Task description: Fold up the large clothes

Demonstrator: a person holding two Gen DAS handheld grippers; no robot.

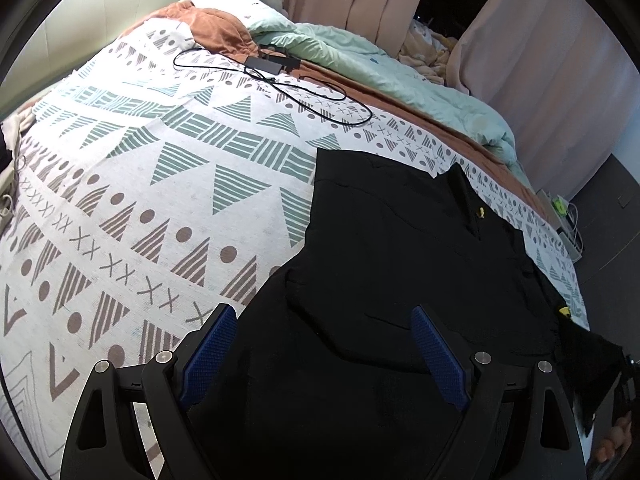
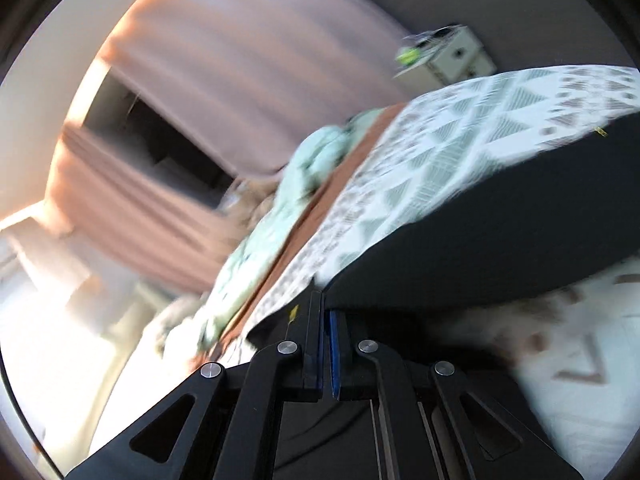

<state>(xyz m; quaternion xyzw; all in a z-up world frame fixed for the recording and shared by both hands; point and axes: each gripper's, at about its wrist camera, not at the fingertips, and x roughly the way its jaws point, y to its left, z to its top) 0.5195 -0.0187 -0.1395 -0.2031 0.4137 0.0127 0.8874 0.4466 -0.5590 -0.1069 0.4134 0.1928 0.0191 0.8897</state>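
A large black garment (image 1: 392, 264) lies partly folded on a patterned bedspread (image 1: 140, 184). My left gripper (image 1: 320, 320) is open, its blue pads (image 1: 208, 352) spread wide above the garment's near part, holding nothing. My right gripper (image 2: 325, 308) is shut on an edge of the black garment (image 2: 500, 232) and lifts it off the bed; that view is blurred. The lifted corner and the right gripper show at the far right of the left wrist view (image 1: 596, 364).
A black power adapter with a looped cable (image 1: 272, 66) lies further up the bed. A mint duvet (image 1: 360, 56) and an orange cloth (image 1: 216, 28) lie at the head end. Pink curtains (image 1: 540, 60) hang behind. A small white bedside unit (image 2: 456, 54) stands beside the bed.
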